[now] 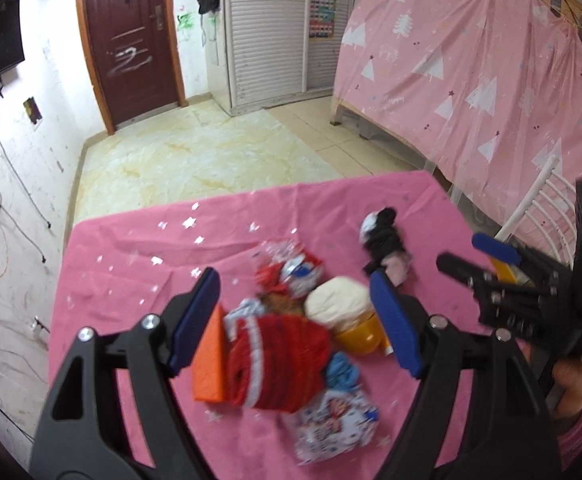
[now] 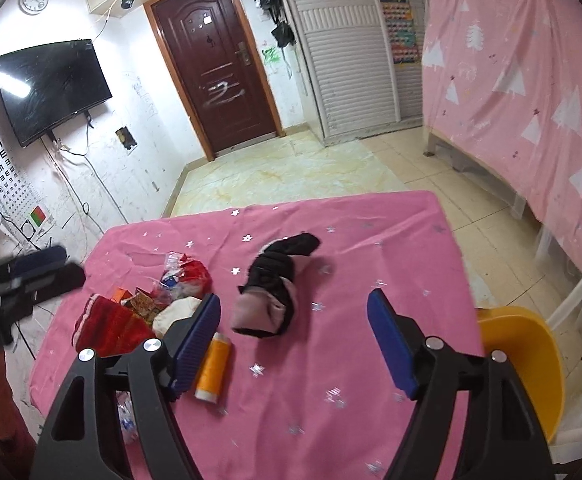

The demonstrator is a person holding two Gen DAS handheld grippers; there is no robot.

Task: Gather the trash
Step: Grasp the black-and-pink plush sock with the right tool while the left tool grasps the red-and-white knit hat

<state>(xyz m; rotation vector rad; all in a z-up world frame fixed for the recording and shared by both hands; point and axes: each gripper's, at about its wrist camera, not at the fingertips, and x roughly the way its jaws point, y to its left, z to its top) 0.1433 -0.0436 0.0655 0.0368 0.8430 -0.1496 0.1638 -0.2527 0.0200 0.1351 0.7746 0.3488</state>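
A pink star-print table (image 1: 131, 264) holds a pile of things. A crumpled red and silver wrapper (image 1: 291, 270) lies at the far side of the pile, and a white printed wrapper (image 1: 331, 424) at the near side. My left gripper (image 1: 297, 320) is open above a red cloth (image 1: 279, 364), an orange box (image 1: 211, 364) and a white cloth (image 1: 339, 304). My right gripper (image 2: 295, 342) is open and empty above the table (image 2: 371, 240), near a black and pink sock (image 2: 275, 284) and an orange thread spool (image 2: 213, 364). The red wrapper (image 2: 189, 272) shows left of it.
An orange cup (image 1: 361, 334) sits under the white cloth. A black and white sock bundle (image 1: 385, 240) lies far right. A yellow chair (image 2: 527, 360) stands at the table's right edge. A pink curtained bed (image 2: 531, 80) and a white rail (image 1: 547, 208) are to the right.
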